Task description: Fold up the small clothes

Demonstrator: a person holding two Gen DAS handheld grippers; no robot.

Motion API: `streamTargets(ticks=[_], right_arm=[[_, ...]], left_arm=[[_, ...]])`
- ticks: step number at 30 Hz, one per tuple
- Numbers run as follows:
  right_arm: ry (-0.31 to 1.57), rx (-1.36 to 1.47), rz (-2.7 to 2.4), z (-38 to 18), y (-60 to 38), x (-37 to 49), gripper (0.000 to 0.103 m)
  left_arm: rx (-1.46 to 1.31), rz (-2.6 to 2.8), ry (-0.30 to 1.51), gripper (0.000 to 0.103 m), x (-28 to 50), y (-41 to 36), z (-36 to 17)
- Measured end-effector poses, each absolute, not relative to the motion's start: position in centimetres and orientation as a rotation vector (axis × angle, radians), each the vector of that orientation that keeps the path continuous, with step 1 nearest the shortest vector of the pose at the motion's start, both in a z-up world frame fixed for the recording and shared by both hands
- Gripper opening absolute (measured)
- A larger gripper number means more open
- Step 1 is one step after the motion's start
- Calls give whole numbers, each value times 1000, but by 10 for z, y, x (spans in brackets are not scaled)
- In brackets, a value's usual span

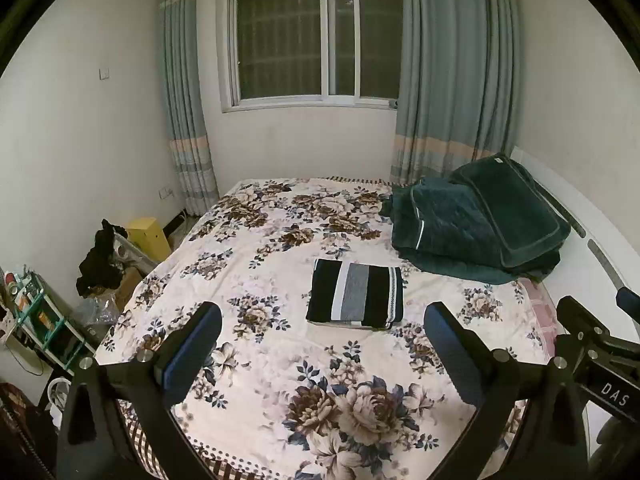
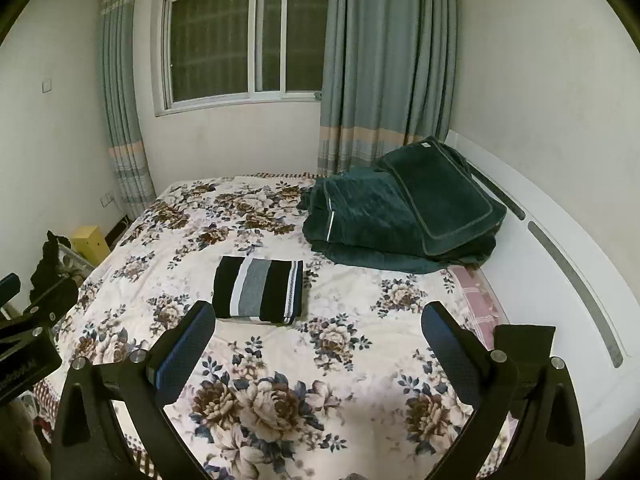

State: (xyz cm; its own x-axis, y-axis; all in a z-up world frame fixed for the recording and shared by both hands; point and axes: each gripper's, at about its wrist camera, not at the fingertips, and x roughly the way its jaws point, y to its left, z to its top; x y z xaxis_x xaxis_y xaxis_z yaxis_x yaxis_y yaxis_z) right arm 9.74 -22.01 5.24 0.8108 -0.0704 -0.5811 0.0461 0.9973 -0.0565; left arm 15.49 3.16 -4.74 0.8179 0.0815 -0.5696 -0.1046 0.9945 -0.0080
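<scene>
- Lying folded into a neat rectangle, the black, white and grey striped knit garment (image 1: 357,298) (image 2: 260,293) rests near the middle of the cream floral-print bedspread (image 1: 280,360) (image 2: 320,360)
- Hovering above the bedspread, the left gripper (image 1: 322,346) has its blue-padded jaws spread wide and empty; the right gripper (image 2: 318,344) is likewise released, well short of the garment
- Heaped near the white headboard (image 2: 560,280), a dark green quilted blanket (image 1: 472,224) (image 2: 400,216) sits apart from the garment; blue-grey curtains (image 1: 452,80) (image 2: 384,60) flank the window (image 1: 312,40) (image 2: 240,40)
</scene>
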Motion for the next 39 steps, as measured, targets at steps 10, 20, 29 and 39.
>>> streamTargets(ticks=[10, 20, 29, 39], right_arm=[[629, -46, -61, 47, -220, 86, 103], [632, -52, -55, 47, -219, 82, 103], [629, -53, -48, 47, -218, 87, 103], [628, -58, -43, 48, -217, 91, 103]], left_arm=[[-42, 95, 604, 103, 153, 30, -49], [-37, 93, 611, 103, 150, 32, -48], [-35, 89, 610, 103, 152, 34, -48], [-34, 89, 607, 103, 153, 35, -47]])
